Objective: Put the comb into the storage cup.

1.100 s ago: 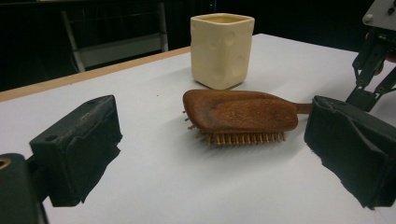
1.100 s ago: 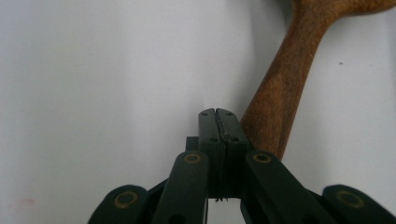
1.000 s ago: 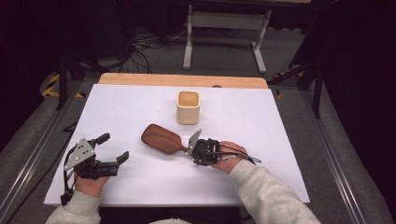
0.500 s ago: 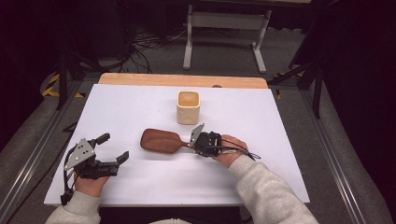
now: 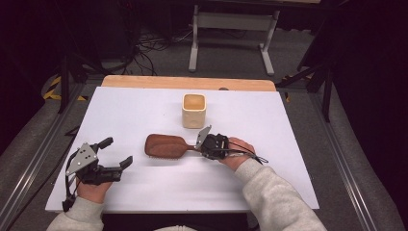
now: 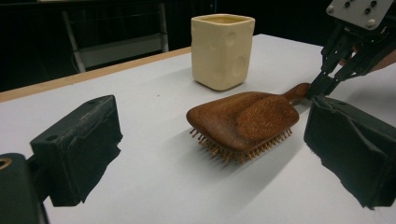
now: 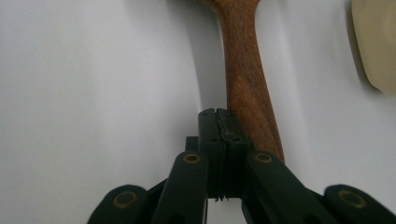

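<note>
Right gripper [image 5: 199, 146] is shut: in the right gripper view its 2 jaws stand pressed together with nothing between them, and the closed tip lies against the side of the wooden handle of the hairbrush [image 5: 166, 146]. I read this as a push, not a grasp. Compared with 1 second ago, the hairbrush has swung from a diagonal lie to a level one across the bench [image 5: 288, 144], bristles down, head toward the left gripper [image 5: 116, 152] and handle toward the right hand. The cream cup [image 5: 194, 110] stands upright just behind the hairbrush, apart from it and unmoved. The left gripper rests near the front left of the bench with its jaws wide and holding nothing. My judgement: the swing has lined the hairbrush up for a pickup, so next I must open the right gripper and close it around the handle.
</note>
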The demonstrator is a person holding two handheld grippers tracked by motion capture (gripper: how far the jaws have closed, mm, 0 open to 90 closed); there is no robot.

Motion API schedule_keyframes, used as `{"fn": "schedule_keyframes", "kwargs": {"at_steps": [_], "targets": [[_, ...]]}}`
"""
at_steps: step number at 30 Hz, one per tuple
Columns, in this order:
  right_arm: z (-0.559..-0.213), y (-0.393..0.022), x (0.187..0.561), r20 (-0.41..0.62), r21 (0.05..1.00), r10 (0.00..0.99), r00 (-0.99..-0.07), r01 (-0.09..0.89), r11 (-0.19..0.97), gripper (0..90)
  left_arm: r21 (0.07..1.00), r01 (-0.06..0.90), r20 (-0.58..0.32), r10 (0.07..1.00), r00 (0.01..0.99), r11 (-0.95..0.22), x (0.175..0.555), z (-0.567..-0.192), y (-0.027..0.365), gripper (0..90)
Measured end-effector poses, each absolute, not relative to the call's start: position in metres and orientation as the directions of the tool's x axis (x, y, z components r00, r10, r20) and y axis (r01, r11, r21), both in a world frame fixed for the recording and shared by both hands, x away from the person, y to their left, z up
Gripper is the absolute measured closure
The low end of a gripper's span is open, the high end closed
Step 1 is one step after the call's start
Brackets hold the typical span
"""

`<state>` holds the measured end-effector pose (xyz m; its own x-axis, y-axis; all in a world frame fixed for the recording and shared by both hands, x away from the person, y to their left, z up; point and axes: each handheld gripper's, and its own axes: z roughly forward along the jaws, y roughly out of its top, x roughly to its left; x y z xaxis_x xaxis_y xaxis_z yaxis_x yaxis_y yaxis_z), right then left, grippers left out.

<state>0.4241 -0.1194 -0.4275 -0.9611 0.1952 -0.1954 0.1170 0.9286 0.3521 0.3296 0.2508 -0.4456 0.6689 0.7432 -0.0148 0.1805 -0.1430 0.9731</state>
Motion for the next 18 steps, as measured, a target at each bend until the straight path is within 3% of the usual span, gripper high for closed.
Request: {"fn": "schedule_keyframes", "kwargs": {"at_steps": [7, 10, 12, 13, 14, 15, 18], "targets": [[-0.411, -0.118, 0.422, -0.19, 0.4, 0.18, -0.965, 0.091, 0.912, 76.4, 0.973, 0.18, -0.014, 0.743, 0.669, -0.144, 0.33, -0.446, 0.251, 4.9], [-0.402, -0.116, 0.425, -0.188, 0.426, 0.185, -0.965, 0.09, 0.9, 63.1, 0.974, 0.179, -0.015, 0.745, 0.667, -0.141, 0.329, -0.446, 0.25, 4.9], [-0.4, -0.115, 0.428, -0.179, 0.434, 0.185, -0.966, 0.091, 0.896, 47.5, 0.973, 0.18, -0.014, 0.743, 0.669, -0.143, 0.329, -0.446, 0.251, 4.9], [-0.4, -0.115, 0.428, -0.179, 0.434, 0.185, -0.966, 0.091, 0.896, 47.5, 0.973, 0.18, -0.015, 0.743, 0.669, -0.143, 0.33, -0.446, 0.251, 4.9], [-0.399, -0.114, 0.429, -0.166, 0.446, 0.195, -0.967, 0.103, 0.889, 40.2, 0.973, 0.179, -0.013, 0.743, 0.669, -0.143, 0.329, -0.446, 0.251, 4.9], [-0.398, -0.112, 0.433, -0.148, 0.471, 0.195, -0.97, 0.104, 0.876, 23.7, 0.974, 0.181, -0.017, 0.745, 0.667, -0.14, 0.329, -0.446, 0.251, 4.9], [-0.397, -0.109, 0.435, -0.141, 0.489, 0.188, -0.972, 0.097, 0.867, 12.8, 0.974, 0.18, -0.017, 0.745, 0.667, -0.139, 0.329, -0.446, 0.251, 4.9]]}}
